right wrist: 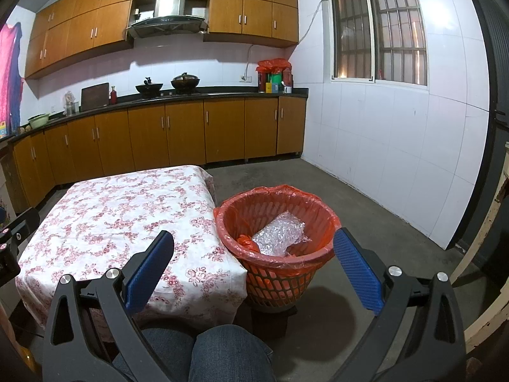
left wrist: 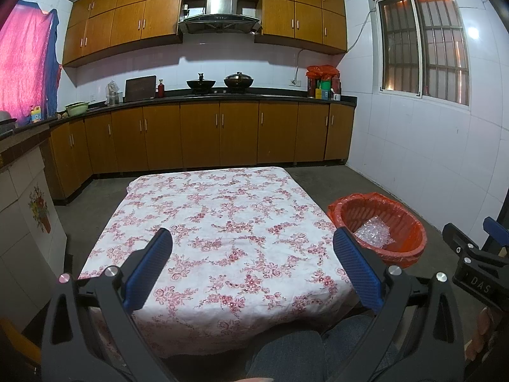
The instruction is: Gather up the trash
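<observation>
Both grippers, left gripper (left wrist: 253, 242) and right gripper (right wrist: 254, 245), hold their fingers spread apart, empty. "DAS" is printed on the right gripper. Crumpled clear plastic (right wrist: 280, 232) lies in the orange bin (right wrist: 327, 219) beside the floral worktop (right wrist: 121, 210).

We hold the left gripper (left wrist: 253, 248) with its blue pads wide apart, empty. The right gripper (right wrist: 254, 250) is also spread wide, empty. Our knees (right wrist: 222, 347) sit at 6 o'clock.

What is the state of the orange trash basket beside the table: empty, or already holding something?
Holding something. The orange trash basket stands upright with crumpled clear plastic wrap lying inside its orange liner; well below the rim, so far from full.
</observation>
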The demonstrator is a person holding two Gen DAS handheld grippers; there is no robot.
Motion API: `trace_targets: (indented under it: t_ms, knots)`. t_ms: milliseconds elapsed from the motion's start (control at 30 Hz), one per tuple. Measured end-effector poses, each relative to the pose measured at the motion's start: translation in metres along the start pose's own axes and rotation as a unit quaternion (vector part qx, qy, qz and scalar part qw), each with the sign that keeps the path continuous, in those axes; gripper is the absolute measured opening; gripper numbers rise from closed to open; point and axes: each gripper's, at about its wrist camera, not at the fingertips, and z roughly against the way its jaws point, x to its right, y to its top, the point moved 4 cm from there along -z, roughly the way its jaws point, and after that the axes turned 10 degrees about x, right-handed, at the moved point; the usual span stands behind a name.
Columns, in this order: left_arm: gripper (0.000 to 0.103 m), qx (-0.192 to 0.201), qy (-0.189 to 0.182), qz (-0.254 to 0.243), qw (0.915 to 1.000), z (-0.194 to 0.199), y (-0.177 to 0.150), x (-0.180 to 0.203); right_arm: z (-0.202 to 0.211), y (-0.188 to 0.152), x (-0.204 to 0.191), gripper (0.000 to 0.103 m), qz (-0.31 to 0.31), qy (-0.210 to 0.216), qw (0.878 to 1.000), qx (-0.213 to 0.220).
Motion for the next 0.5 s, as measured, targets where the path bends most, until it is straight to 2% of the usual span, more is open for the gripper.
trace_targets:
  t_ms: [500]
  knots:
    - [0.099,-0.005,0.004,0.004,1.0000,-0.0018,-0.0013,-0.0011,0.0014,-0.0041,0.0000,0.100,0.000,-0.001,1.000,-0.003]
